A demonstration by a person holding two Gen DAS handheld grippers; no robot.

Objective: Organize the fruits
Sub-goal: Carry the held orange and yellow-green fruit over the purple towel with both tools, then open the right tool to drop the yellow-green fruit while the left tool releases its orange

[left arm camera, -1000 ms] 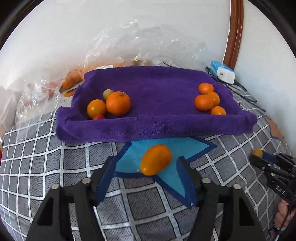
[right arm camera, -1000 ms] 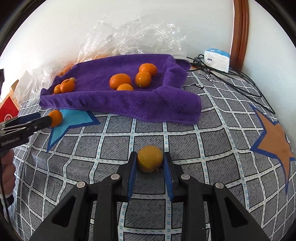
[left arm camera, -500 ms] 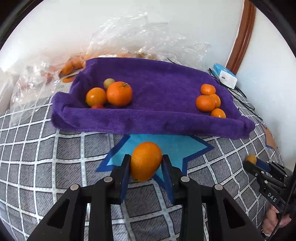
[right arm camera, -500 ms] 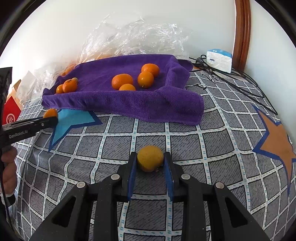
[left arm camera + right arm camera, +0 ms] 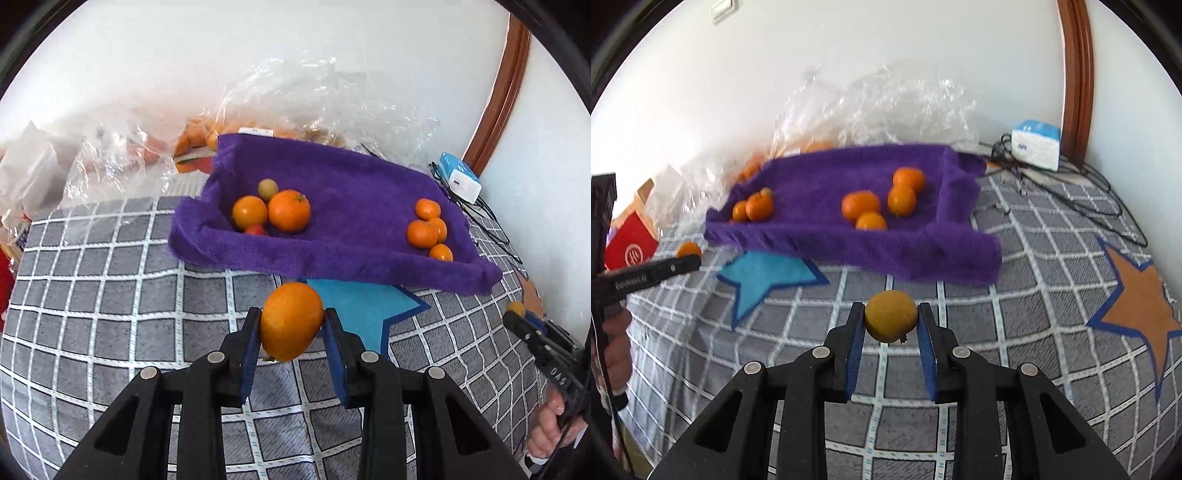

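My left gripper (image 5: 291,325) is shut on an orange (image 5: 291,320) and holds it above the checked cover, in front of the purple towel (image 5: 351,195). The towel holds one group of fruit at its left (image 5: 273,210) and a group of small oranges at its right (image 5: 426,229). My right gripper (image 5: 891,321) is shut on a small yellow-orange fruit (image 5: 891,316), lifted above the cover in front of the towel (image 5: 820,184). The left gripper with its orange also shows at the left of the right wrist view (image 5: 689,251).
Clear plastic bags (image 5: 314,99) with more fruit lie behind the towel against the wall. A white and blue box (image 5: 460,177) with cables sits at the back right. A red box (image 5: 629,243) stands at the left. Blue (image 5: 362,306) and orange (image 5: 1141,306) stars mark the cover.
My left gripper closed on the orange and lifted it off the blue star. My right gripper, holding its fruit throughout, has risen and moved nearer the towel.
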